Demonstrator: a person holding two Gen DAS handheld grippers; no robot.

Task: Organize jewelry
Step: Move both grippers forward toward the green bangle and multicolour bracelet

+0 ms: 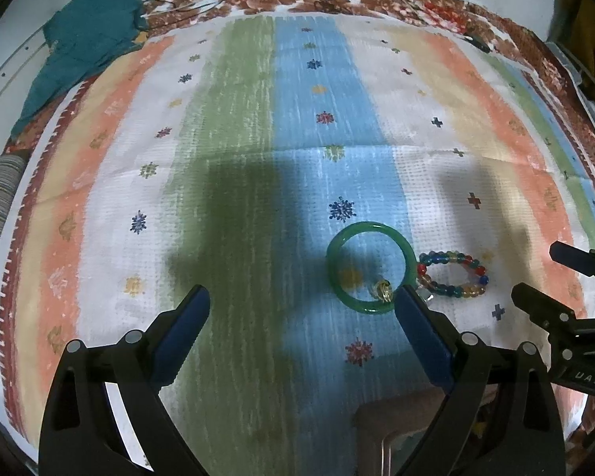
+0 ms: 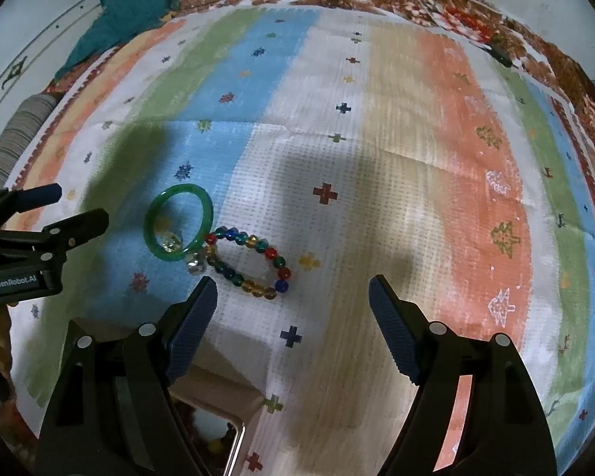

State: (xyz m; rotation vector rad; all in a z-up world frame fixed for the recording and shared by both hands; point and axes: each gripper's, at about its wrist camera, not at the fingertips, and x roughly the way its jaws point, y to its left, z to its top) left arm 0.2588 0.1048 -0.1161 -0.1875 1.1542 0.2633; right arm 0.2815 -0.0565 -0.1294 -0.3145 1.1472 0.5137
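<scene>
Two grippers hang over a striped cloth (image 1: 258,127) printed with small crosses and star motifs. Left wrist view: the left gripper (image 1: 303,297) has its blue-padded jaws spread wide with nothing between them, above the green and blue stripes. A green bangle (image 1: 331,273) lies flat on the blue stripe just beyond the right-hand fingertip, which overlaps its near rim; a small gold ring (image 1: 382,289) rests inside the bangle against that rim. A multicoloured bead bracelet (image 1: 452,275) lies just beside the bangle on the white stripe, touching or nearly touching it. The right gripper (image 1: 535,273) enters at the right edge, its jaws apart. A teal cloth (image 1: 87,35) is bunched at the far left corner. Right wrist view: the right gripper (image 2: 293,289) holds its jaws spread and empty over the white and beige stripes. The green bangle (image 2: 150,230), with the ring (image 2: 171,242) inside it, lies left of centre; the bead bracelet (image 2: 275,258) abuts it, and a small clear sparkling piece (image 2: 196,265) sits at their junction. The left gripper (image 2: 81,206) shows at the left edge, open. A tan box edge (image 2: 218,400) appears at the bottom.
</scene>
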